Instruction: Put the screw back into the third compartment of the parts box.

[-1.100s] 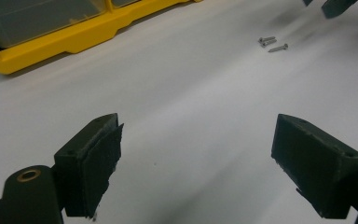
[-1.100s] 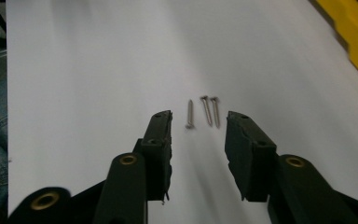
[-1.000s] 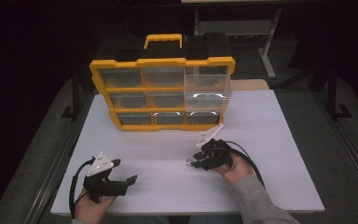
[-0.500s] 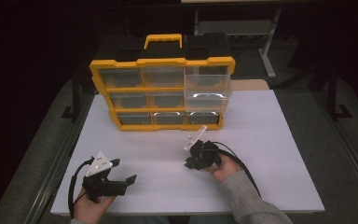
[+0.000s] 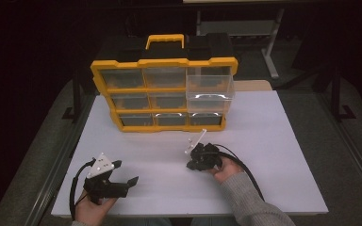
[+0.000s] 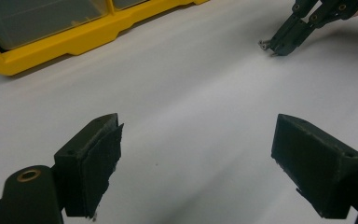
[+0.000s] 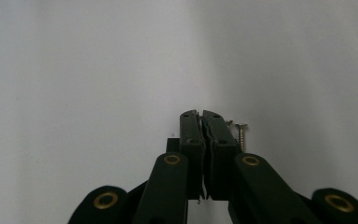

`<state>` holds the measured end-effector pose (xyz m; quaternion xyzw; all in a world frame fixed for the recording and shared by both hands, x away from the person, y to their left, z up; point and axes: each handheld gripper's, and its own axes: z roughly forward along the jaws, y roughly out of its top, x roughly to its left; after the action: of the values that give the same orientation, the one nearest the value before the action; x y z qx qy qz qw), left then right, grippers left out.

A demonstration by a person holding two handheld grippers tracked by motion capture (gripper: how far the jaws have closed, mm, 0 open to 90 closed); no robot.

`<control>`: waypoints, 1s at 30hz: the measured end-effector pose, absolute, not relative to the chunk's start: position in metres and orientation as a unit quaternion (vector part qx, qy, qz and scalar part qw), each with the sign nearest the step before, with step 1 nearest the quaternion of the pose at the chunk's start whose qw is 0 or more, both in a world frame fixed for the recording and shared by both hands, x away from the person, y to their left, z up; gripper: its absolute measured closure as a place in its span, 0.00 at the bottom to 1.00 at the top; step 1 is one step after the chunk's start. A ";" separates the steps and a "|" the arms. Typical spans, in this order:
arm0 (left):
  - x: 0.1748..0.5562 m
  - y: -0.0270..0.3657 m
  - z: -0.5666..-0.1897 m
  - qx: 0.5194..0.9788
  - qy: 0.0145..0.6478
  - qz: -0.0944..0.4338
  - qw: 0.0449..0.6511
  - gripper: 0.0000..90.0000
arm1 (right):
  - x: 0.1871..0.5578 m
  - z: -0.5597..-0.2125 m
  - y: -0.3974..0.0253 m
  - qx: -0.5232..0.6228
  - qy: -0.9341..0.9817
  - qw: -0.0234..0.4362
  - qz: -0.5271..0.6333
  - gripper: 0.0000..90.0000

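High view: a yellow organizer (image 5: 165,94) of clear drawers stands upright at the far side of the white tabletop (image 5: 273,155), its top-right drawer (image 5: 210,88) pulled out toward the person, probably as the source or destination for small parts. The right gripper (image 5: 192,165) is tipped down onto the sheet in front of the case, the hand (image 5: 224,170) behind it; the left gripper (image 5: 131,181) rests low near the table's front edge, well apart, seemingly parked while the other works. Left gripper view: its jaws stand wide apart with nothing but bare table between them, so it is released and idle; farther off, the right gripper's tips (image 6: 275,46) meet the surface with a small screw (image 6: 263,43) just beside them. Right gripper view: the jaws are pressed together, tips down at the table, and the screw (image 7: 241,135) lies flat on the sheet just beside the right-hand jaw, outside the closure. A second speck shows at the tip; too small to name. Judgement: clenched on nothing, the pinch missed or not yet made, and the jaws would need to reopen over the screw.
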<state>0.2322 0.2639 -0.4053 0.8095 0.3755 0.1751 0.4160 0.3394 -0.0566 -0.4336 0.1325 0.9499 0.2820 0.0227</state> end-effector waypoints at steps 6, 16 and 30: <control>0.233 0.265 -0.406 0.810 0.377 0.175 0.414 0.17 | 0.339 -0.432 -0.058 0.135 0.949 0.011 0.286 0.96; 0.233 0.265 -0.406 0.809 0.377 0.176 0.415 0.17 | 0.327 -0.409 -0.063 0.125 0.944 0.003 0.304 0.96; 0.233 0.267 -0.405 0.811 0.377 0.178 0.411 0.17 | 0.305 -0.359 -0.064 0.087 0.936 0.000 0.341 0.96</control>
<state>0.2330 0.2672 -0.4052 0.8111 0.3765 0.1782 0.4106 0.3054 -0.0635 -0.3588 0.0874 0.9361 0.3408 -0.0003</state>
